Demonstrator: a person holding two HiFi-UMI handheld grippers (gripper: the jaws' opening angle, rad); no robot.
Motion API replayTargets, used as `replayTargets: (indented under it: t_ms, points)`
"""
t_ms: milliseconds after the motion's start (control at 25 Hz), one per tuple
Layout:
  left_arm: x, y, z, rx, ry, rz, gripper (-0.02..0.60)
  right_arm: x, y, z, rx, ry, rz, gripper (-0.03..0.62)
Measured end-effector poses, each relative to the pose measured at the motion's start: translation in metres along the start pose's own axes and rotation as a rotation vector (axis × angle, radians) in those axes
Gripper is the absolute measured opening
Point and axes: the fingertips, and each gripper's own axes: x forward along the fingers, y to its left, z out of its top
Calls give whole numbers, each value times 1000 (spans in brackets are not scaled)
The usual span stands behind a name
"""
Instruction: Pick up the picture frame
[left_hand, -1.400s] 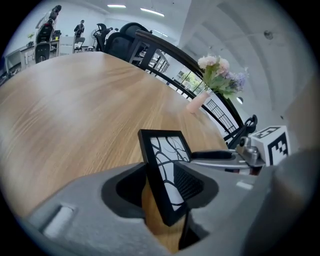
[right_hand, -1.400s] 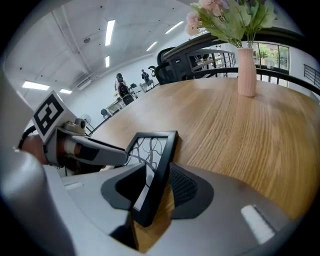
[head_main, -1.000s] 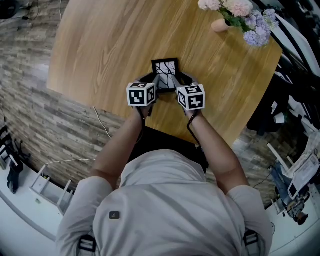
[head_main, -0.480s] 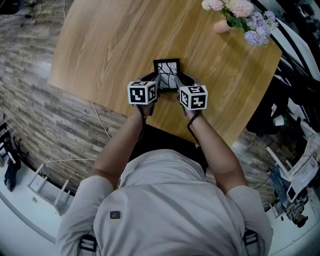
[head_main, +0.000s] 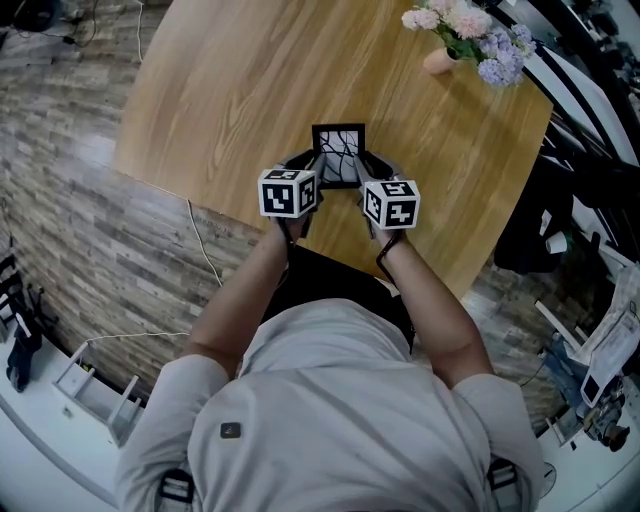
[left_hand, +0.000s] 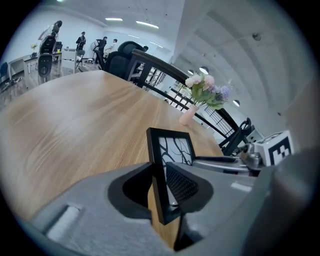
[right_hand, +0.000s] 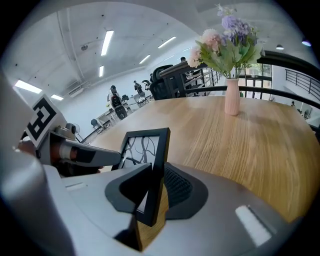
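Now I pinch the frame (head_main: 338, 152) by both side edges, left gripper (head_main: 313, 167) clamped at 9 o'clock, right gripper (head_main: 364, 170) closing on 3 o'clock, for an even lift near the counter's (head_main: 230, 90) 6 o'clock edge.

A pink vase of flowers (head_main: 438, 62) stands near the far edge of the wooden table (head_main: 250, 80).

Black frame (head_main: 338, 130) around a white picture with black branching lines, table (head_main: 230, 90) in pale honey wood with long streaked grain, pink vase (head_main: 437, 62), flowers (head_main: 480, 25) in pink, white and lilac with green leaves, grey-brown plank-patterned floor (head_main: 90, 230), pale grey shirt (head_main: 330, 400)
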Motion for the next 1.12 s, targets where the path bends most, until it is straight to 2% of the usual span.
replayTargets:
  t_ms: [520, 1120]
  points:
    - [-100, -28, 35, 133, -146, -33, 84, -75, 71, 48, -37, -177, -28, 87]
    - [-236, -69, 91, 305, -406, -93, 82, -181, 169, 121, -199, -472, -96, 91]
